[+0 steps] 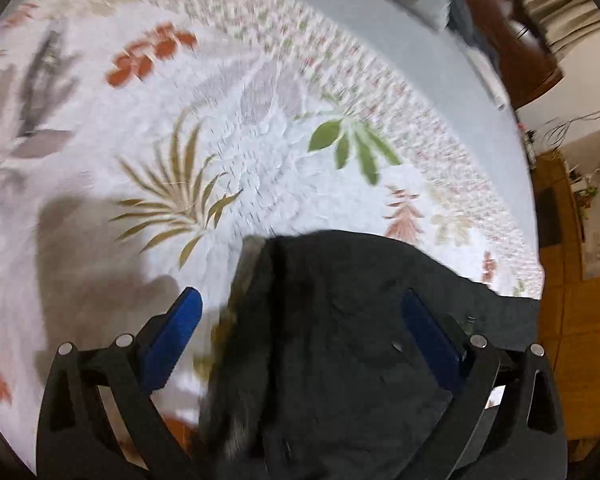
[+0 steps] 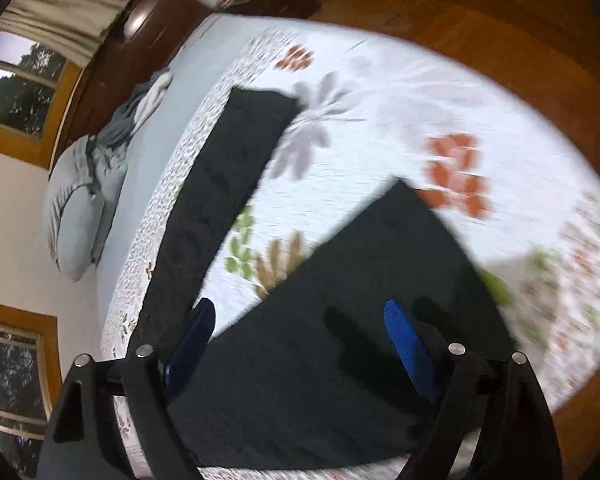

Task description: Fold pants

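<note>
A: Quick pass. Where are the pants [image 2: 332,368] lying?

B: On the bed, on top of the flowered bedspread [image 2: 380,120]. From the right wrist view they're sitting in a V: one dark leg [image 2: 228,184] is running up along the patterned border toward the pillow [image 2: 80,208], the other part is spreading out wide just below the camera.

A: Claws?

B: Both are standing spread. The left claw [image 1: 300,328] is hanging over the dark cloth with nothing pinched; one blue pad is over the bedspread, the other over the pants. The right claw [image 2: 300,340] is also gaping, with the fabric lying flat under it, not gripped.

A: How's the cloth going to handle?

B: Looking soft and limp, thick-ish, matte, probably not slippery. It's draping flat, with a rumpled, fuzzy-looking edge [image 1: 248,280] showing in the left view. I'm guessing it's light enough for a pinch at each side, but it'll be sagging anywhere it isn't supported.

A: Best place to grab?

B: I'd be going for an edge or corner, say the leg's far end [image 2: 264,100] or the waist side, pinching through all layers so they're lifting together. Grabbing mid-panel is risking bunching. Frames are blurring, so seams and pockets I can't tell.
</note>
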